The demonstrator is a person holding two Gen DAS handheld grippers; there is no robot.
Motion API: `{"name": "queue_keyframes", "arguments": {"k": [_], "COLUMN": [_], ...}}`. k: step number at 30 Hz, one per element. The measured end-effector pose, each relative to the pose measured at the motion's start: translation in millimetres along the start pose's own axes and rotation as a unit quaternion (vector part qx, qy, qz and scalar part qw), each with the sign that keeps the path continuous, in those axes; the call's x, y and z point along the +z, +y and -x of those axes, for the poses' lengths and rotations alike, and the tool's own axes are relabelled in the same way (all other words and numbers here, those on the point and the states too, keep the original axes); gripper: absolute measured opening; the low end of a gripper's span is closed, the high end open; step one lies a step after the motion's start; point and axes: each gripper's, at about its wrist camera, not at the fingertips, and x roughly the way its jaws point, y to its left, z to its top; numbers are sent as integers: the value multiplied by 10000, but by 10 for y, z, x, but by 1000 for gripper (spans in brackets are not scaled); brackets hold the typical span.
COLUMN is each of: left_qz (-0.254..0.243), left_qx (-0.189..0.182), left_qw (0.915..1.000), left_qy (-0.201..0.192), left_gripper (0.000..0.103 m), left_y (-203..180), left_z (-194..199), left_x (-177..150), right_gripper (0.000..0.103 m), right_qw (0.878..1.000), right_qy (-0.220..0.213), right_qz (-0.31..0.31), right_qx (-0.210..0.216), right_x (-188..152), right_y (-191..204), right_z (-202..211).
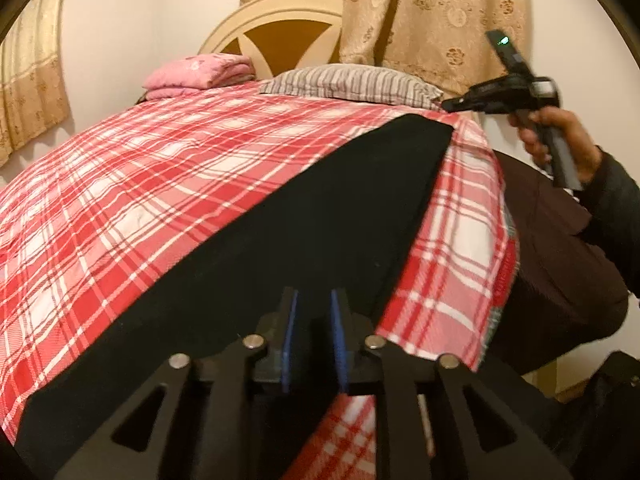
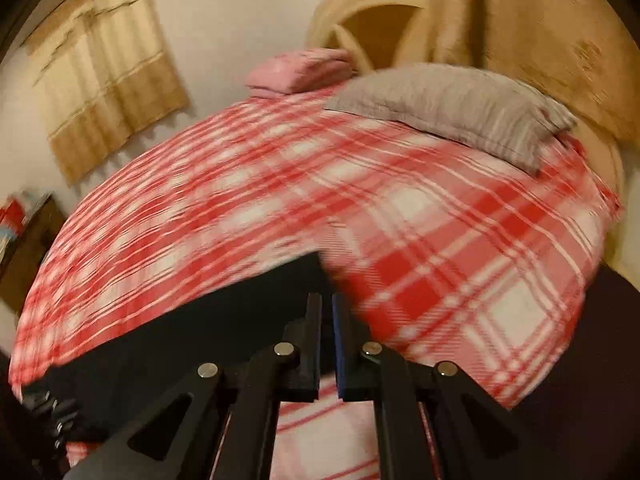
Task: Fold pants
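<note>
The pants [image 1: 256, 240] lie on the bed [image 1: 120, 184], running lower left to upper right. The left hand-held gripper [image 1: 314, 340] sits at their near edge, jaws slightly apart, gripping nothing. The right hand-held gripper [image 1: 450, 105] hovers by the far end, apparently together and empty.

The flat cloth pants [image 1: 248, 248] were plain black. The cotton bed cover [image 1: 120, 184] carried a red, pink and white plaid. The pillow [image 1: 352, 82] showed grey and white stripes. The folded towel [image 1: 196, 74] was pink. The floral-patterned curtain [image 1: 436, 20] was beige.

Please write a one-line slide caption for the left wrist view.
Left hand-held gripper, jaws slightly apart, over black pants laid on a red plaid bed cover.
</note>
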Motion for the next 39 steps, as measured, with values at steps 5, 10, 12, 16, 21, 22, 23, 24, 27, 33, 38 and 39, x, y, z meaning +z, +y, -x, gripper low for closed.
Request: {"name": "queue_keyframes", "arguments": {"k": [5, 10, 12, 16, 21, 22, 23, 24, 27, 33, 38, 39], "left_qz": [132, 196, 279, 259, 397, 463, 549, 715, 949, 1347, 1202, 1233], "left_qx": [1, -65, -98, -30, 352, 569, 712, 862, 1186, 1461, 1634, 1633], "left_qw": [9993, 9990, 9989, 9993, 9985, 9971, 9957, 9933, 9882, 9799, 9791, 9787], "left_qy": [342, 393, 354, 257, -113, -182, -233, -268, -179, 191, 149, 134], "left_gripper": [25, 28, 28, 29, 36, 40, 47, 52, 52, 52, 55, 55], "left_y": [43, 13, 15, -31, 118, 202, 276, 404, 645, 932, 810, 810], "left_z": [-252, -234, -222, -162, 196, 296, 373, 475, 613, 642, 636, 633], "left_x": [-142, -284, -302, -312, -334, -371, -407, -469, -627, -1000, -1036, -1035], "right_gripper": [5, 6, 6, 6, 6, 6, 6, 6, 7, 7, 56, 56], "right_qw": [9954, 9837, 9840, 9844, 9802, 9775, 9727, 9691, 9500, 8991, 8693, 8642], "right_qy": [431, 1198, 1148, 1280, 1119, 1085, 1081, 1090, 1266, 1625, 2114, 2174], "right_qz": [646, 1148, 1181, 952, 1402, 1495, 1631, 1722, 2021, 2746, 2661, 2659], "right_qx": [570, 691, 676, 745, 841, 1022, 1250, 1390, 2018, 2998, 3589, 3677], "right_x": [-96, -475, -594, -560, -437, -430, -437, -447, -534, -835, -955, -982], "right_y": [574, 849, 835, 781, 1158, 1284, 1449, 1560, 2071, 3192, 3942, 4071], "right_z": [-219, -551, -546, -503, -421, -407, -410, -423, -572, -860, -1179, -1219]}}
